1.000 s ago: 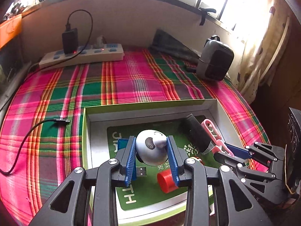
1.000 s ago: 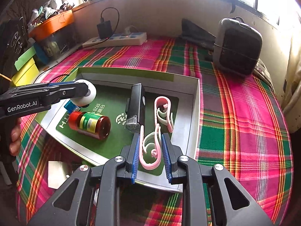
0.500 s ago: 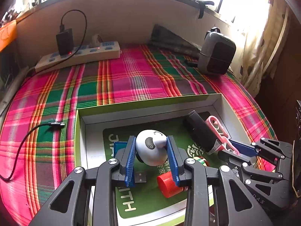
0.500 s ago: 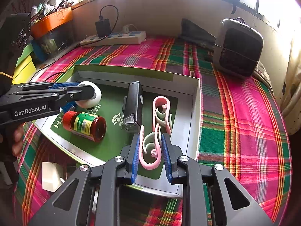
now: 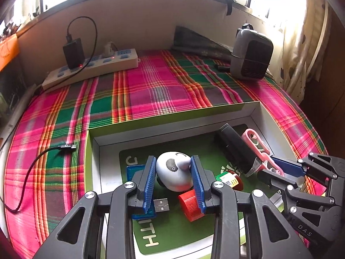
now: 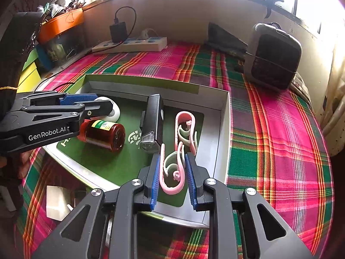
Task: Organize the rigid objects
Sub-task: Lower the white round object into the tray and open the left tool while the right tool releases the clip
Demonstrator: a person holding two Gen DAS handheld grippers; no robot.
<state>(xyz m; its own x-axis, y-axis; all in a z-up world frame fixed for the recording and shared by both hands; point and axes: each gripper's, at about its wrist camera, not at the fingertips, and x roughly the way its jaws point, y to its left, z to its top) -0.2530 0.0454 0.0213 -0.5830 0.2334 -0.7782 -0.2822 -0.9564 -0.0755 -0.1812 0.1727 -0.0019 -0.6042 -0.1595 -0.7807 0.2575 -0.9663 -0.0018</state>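
A shallow white box (image 5: 256, 110) with a green mat lies on the plaid cloth. My left gripper (image 5: 173, 172) is shut on a white round panda-faced toy (image 5: 173, 170) above the box's left part; it also shows in the right wrist view (image 6: 86, 103). My right gripper (image 6: 172, 168) is shut on a pink clip (image 6: 172, 172) over the box's near right part. A second pink clip (image 6: 185, 127), a black bike light (image 6: 153, 120), a red-capped jar (image 6: 103, 131) and a blue USB stick (image 5: 151, 205) lie in the box.
A white power strip (image 5: 92, 69) with a black charger sits at the back wall. A grey heater (image 5: 250, 56) stands at the back right. A black cable (image 5: 32, 168) lies on the cloth at left. A small white block (image 6: 56, 202) lies beside the box.
Both grippers have risen slightly with their objects still held. The pink clip and the panda toy sit a little higher over the box.
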